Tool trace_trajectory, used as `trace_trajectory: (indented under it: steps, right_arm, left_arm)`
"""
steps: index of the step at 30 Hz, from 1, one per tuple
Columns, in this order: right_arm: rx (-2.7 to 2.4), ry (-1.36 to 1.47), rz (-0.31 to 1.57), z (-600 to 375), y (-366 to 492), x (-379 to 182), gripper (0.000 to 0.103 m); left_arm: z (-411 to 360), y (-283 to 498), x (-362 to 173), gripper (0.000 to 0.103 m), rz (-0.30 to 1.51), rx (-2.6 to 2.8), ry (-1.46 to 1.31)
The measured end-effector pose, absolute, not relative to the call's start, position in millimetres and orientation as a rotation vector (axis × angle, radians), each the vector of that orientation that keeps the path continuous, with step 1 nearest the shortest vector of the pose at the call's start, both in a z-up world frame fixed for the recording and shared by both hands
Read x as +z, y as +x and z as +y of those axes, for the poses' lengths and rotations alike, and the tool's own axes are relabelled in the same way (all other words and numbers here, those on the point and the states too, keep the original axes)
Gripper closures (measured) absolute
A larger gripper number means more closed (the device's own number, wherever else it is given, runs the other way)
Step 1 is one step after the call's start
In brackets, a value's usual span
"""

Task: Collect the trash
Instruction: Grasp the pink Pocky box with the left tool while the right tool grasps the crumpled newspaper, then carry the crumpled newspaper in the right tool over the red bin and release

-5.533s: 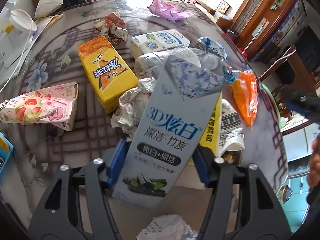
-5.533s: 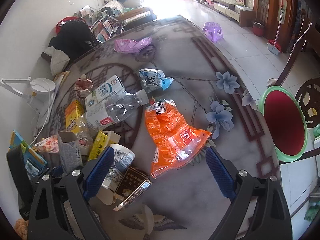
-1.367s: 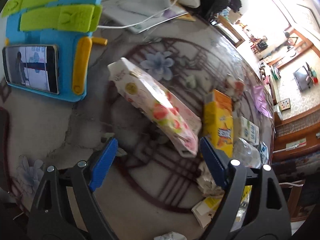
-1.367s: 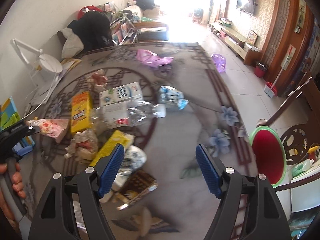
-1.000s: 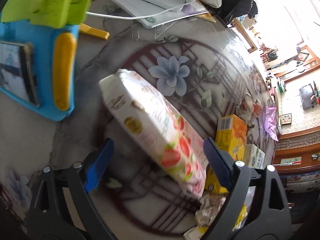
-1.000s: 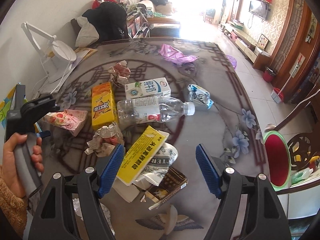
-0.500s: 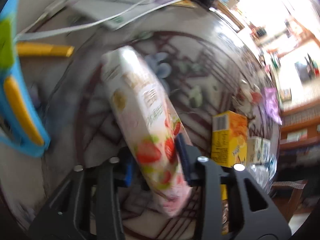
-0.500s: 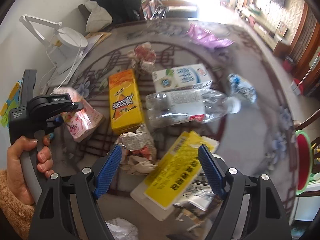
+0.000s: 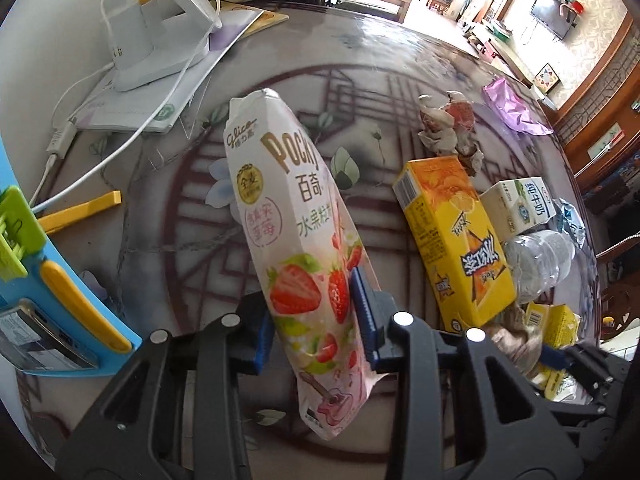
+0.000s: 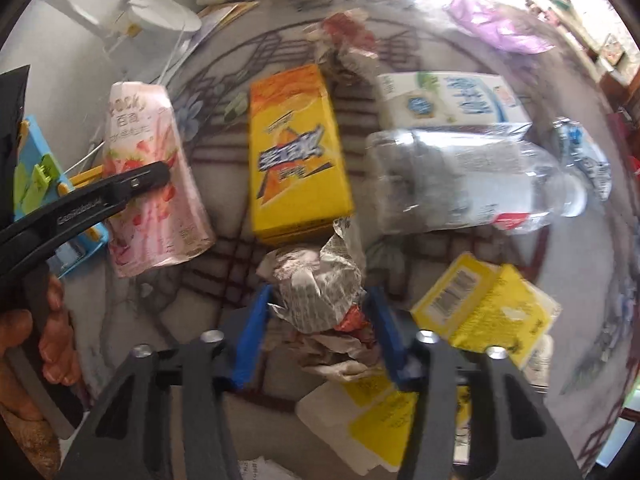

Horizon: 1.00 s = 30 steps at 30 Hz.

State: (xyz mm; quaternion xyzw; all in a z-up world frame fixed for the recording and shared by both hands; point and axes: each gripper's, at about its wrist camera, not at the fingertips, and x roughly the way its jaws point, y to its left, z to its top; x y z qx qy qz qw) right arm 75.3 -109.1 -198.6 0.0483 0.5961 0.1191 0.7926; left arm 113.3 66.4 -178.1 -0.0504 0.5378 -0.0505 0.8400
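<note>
Left claw (image 9: 316, 312) clamps the Pocky box (image 9: 296, 240), its long axis pointing away.

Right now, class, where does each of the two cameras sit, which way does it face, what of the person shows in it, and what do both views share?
Left wrist: sits on the left gripper, facing steeply down at the patterned table; its jaws are clamped on the pink strawberry Pocky packet.
Right wrist: sits on the right gripper, facing down at the crumpled newspaper ball between its closing jaws; a hand shows at the left.
Shared: the Pocky packet, the yellow-orange drink carton and the clear plastic bottle.
</note>
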Motion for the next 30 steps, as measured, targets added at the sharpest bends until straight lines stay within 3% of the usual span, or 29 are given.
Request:
trace_trajectory:
  steps: [4, 17, 30]
  right_arm:
    - [0.262, 0.120, 1.247, -113.7, 67.5, -187.8, 0.067]
    - [0.164, 0.173, 0.971, -160.1, 27.2, -97.6, 0.067]
    - [0.087, 0.194, 0.870, -200.9, -3.1, -74.2, 0.066]
  left_arm:
    - [62.6, 108.3, -177.2, 0.069, 1.128, -0.149, -0.133]
    - [35.0, 77.7, -116.4, 0.070, 0.936, -0.110, -0.020]
    - [-11.0, 47.1, -80.5, 0.070, 0.862, -0.180, 0.007]
